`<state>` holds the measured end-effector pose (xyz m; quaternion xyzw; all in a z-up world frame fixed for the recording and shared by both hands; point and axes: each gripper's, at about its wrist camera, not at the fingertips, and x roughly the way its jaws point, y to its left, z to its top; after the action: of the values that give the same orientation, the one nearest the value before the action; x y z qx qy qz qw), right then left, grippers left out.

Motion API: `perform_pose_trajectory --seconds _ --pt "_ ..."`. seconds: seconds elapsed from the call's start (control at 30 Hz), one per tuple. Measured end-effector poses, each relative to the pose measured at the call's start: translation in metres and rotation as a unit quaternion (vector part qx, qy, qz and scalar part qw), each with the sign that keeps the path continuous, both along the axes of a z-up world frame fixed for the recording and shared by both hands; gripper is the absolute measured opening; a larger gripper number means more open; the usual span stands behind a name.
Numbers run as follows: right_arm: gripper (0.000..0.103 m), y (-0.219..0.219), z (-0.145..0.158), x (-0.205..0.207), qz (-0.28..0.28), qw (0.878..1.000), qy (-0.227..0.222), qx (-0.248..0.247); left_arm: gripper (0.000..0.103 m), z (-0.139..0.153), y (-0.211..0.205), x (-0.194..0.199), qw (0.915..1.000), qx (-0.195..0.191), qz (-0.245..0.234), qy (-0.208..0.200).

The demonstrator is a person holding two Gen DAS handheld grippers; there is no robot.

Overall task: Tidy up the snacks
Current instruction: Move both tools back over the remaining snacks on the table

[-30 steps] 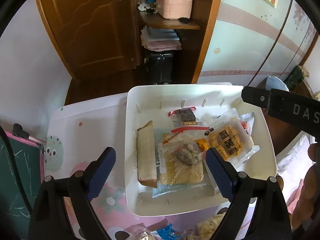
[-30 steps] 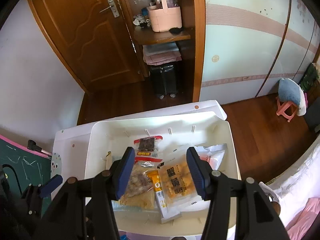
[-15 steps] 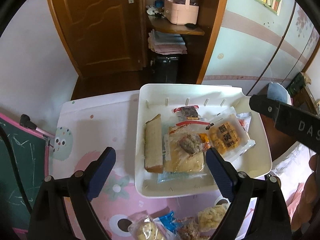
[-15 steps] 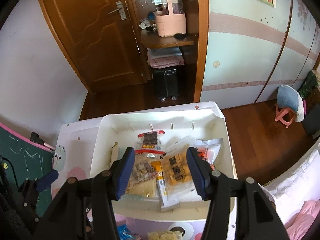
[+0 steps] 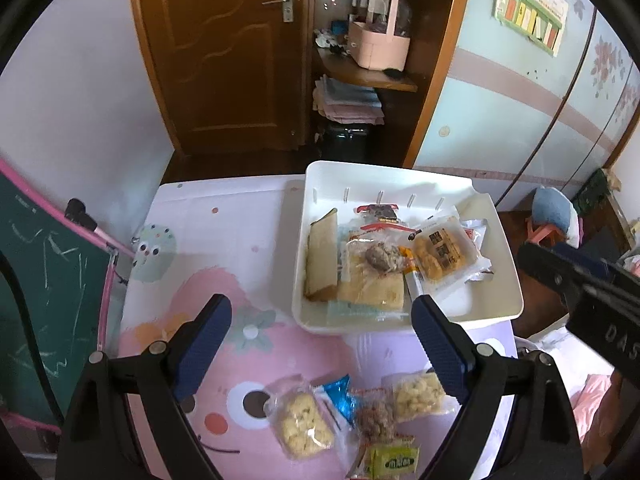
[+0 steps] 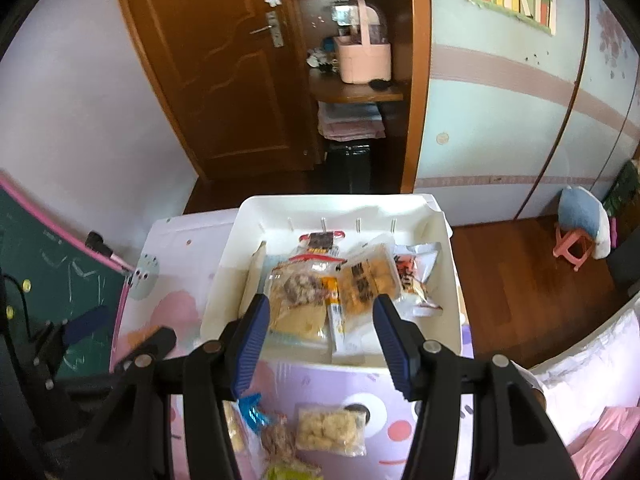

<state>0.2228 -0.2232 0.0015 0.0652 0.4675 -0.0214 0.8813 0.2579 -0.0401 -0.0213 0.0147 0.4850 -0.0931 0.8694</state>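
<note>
Left wrist view: left hand-held gripper [image 5: 320, 330] spread wide, empty; right hand-held gripper [image 6: 318, 330] partly open, empty. Beyond them, white tray [image 5: 508, 304] holds several snack packets [image 5: 444, 254]. Loose packets [image 5: 304, 424] remain on the tabletop [image 5: 240, 248], so sorting looks partly done.

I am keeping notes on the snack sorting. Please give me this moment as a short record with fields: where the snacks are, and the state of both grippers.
bin: white bin on the pink mat, holding several packets
in bin: yellow packet, brown-lump packet, red-topped packet
loose on mat: pale puffs packet, blue wrapper, green packet
left gripper: open, holds nothing, above the mat
right gripper: open, narrower gap, nothing between the fingers
</note>
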Motion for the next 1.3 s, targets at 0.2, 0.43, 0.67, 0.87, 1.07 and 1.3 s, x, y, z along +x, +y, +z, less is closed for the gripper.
perform_pose_trajectory --seconds 0.2,0.43,0.67,0.87,1.07,1.3 --pt "0.056 0.0 0.0 -0.04 0.014 1.0 0.013 0.019 0.091 0.012 0.018 -0.035 0.9998 -0.002 0.011 -0.016" --pt "0.063 0.008 -0.014 -0.08 0.032 0.998 0.041 0.04 0.091 0.01 0.038 -0.075 0.9997 0.0 0.017 -0.017" --pt "0.065 0.015 -0.052 -0.11 0.043 0.994 0.085 0.054 0.091 -0.016 0.047 -0.105 0.9998 -0.003 0.02 0.008" --pt "0.065 0.022 -0.101 -0.127 0.041 0.989 0.132 0.06 0.091 -0.056 0.056 -0.117 0.9989 -0.001 0.029 0.037" --pt "0.065 0.032 -0.15 -0.141 0.03 0.984 0.164 0.066 0.091 -0.099 0.063 -0.117 0.9972 0.002 0.039 0.063" --pt "0.07 0.046 -0.191 -0.142 0.012 0.98 0.189 0.061 0.091 -0.143 0.071 -0.109 0.9937 -0.009 0.049 0.1"
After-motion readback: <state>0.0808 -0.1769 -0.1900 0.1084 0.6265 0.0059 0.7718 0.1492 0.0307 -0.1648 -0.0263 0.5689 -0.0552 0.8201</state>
